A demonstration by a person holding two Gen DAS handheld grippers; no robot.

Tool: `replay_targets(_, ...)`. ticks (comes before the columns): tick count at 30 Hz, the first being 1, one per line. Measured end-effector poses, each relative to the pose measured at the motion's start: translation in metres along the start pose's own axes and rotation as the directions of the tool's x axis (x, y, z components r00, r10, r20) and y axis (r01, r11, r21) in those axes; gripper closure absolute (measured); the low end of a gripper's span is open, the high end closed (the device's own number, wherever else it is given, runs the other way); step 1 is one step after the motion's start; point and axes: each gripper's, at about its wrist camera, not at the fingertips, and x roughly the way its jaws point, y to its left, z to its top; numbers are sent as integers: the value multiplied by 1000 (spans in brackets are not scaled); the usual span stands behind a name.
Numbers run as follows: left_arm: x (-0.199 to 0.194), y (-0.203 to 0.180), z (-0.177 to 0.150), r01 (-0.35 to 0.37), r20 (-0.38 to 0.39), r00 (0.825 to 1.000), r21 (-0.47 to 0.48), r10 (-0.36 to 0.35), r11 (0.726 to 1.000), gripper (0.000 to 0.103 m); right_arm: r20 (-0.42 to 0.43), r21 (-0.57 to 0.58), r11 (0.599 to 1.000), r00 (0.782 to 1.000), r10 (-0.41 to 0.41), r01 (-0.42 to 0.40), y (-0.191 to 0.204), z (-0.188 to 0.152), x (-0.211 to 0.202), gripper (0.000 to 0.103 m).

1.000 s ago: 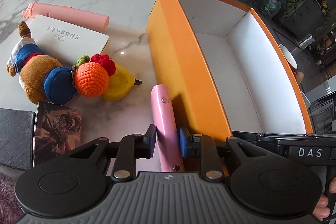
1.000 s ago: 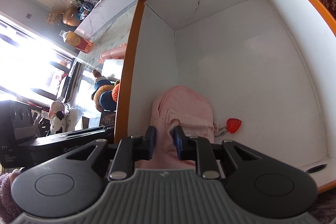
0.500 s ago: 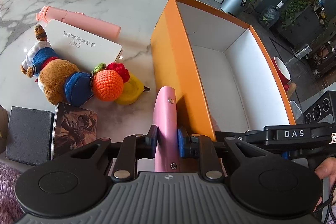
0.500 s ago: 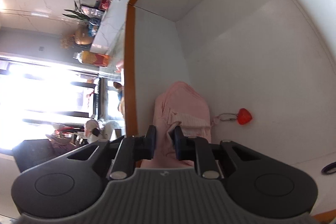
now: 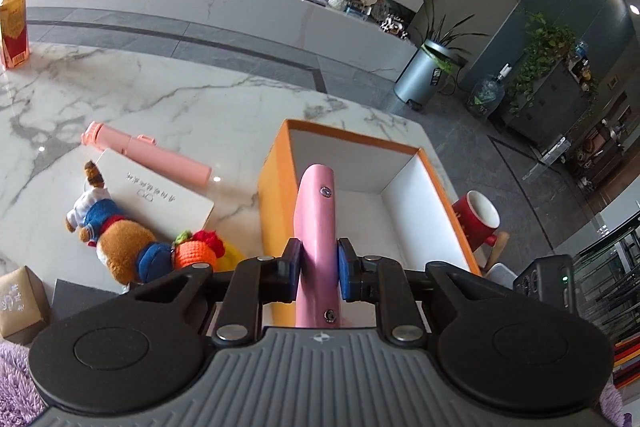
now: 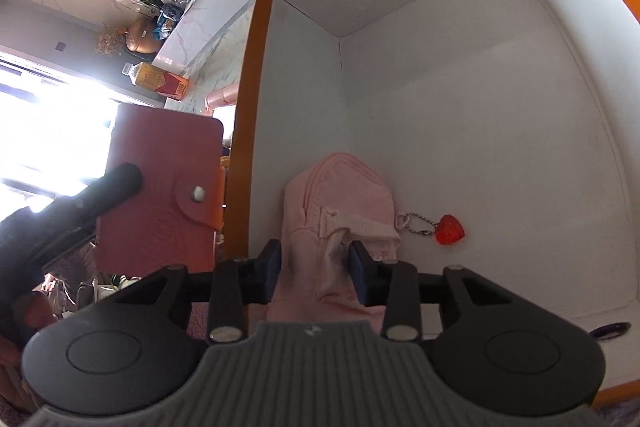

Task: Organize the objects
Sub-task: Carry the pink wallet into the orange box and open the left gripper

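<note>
Wallet (image 5: 316, 227) pink, clamped edge-on in my left gripper (image 5: 319, 269) above the orange box (image 5: 276, 211) | my right gripper (image 6: 316, 269) parted around the pink mini backpack (image 6: 340, 203) inside box

My left gripper (image 5: 319, 269) is clamped on a pink wallet (image 5: 316, 227), held edge-up at the frame's centre, its top overlapping the orange box (image 5: 276, 211). The box sits right of centre, its white inside showing. A red mug (image 5: 478, 221) stands just beyond the box's right wall. At left on the marble table (image 5: 160, 99) lie a pink tube (image 5: 146, 157), a white booklet (image 5: 156, 193), a plush bear (image 5: 116, 243) and a crochet orange (image 5: 196, 253). A bottle (image 5: 14, 27) stands at the upper left edge.
</note>
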Motion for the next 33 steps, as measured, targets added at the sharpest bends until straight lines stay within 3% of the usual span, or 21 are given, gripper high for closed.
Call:
replay_targets(5,16,-20,7,96,-36,995,-9,-96,995,81,56,-35,999,998,-24,26,5,1,-26,59)
replay_targets(8,40,-34,2,99,-87,991,-3,-99,995,81,113,-132,979,984,-141,155,15,0,-50,58)
replay_targets(11,66,-42,-6,87,-150,985,-17,-88,996,81,183,-246,907,935,-303,342,24,-2,-63,61)
replay_targets(12,74,-44,-8,77,-169,982,-21,-79,997,81,195,-273,886,923,-331,376,24,-2,-64,69)
replay_targets(15,94,-44,-16,37,-231,972,-42,-46,998,81,191,-361,832,906,-377,422,21,2,-64,80)
replay_targets(19,106,-44,-29,-37,-283,959,-28,27,999,81,187,-468,750,882,-432,467,21,9,-49,84)
replay_targets(24,117,-49,-38,-102,-334,938,3,97,995,81,141,-531,735,899,-415,422,14,8,-39,88)
replay_targets(27,118,-54,-41,-133,-324,935,50,142,990,81,101,-543,753,918,-383,373,12,8,-32,93)
replay_targets(33,116,-56,-41,-130,-337,930,74,148,989,80,17,-546,791,948,-319,276,7,6,-20,96)
